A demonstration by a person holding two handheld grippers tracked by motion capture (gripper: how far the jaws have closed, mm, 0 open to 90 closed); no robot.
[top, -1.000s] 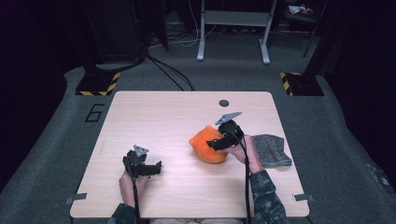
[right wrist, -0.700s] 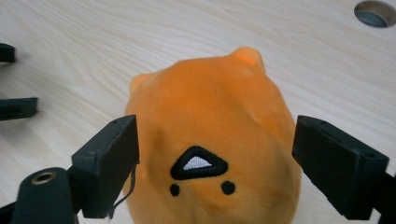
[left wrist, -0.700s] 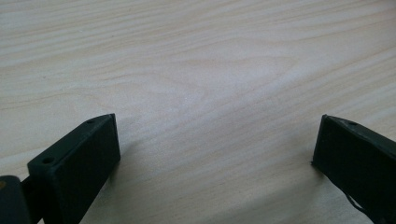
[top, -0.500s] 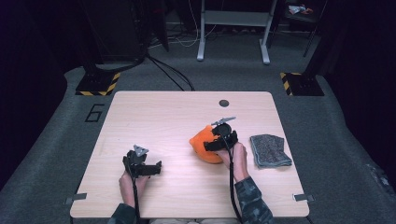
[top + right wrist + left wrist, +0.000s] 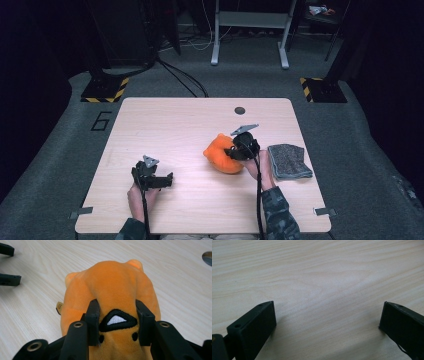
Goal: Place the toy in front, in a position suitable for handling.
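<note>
I had the right gripper [image 5: 239, 151] on the orange plush toy [image 5: 223, 156], which lay on the table [image 5: 190, 125] just left of the folded grey cloth [image 5: 289, 161]. In the right gripper view its jaws had just been closing and now pinched a ridge of the toy's [image 5: 112, 287] fabric around the black and white embroidered patch [image 5: 117, 320]. My worry was the grip: the pads seemed to hold soft pile and stuffing more than a firm part, so on a lift the fabric could slide out, or the toy could sag and swing. A drag towards the cloth might also rumple it. The left gripper [image 5: 151, 176] rested well left of the toy, jaws spread over bare wood with nothing between them.
</note>
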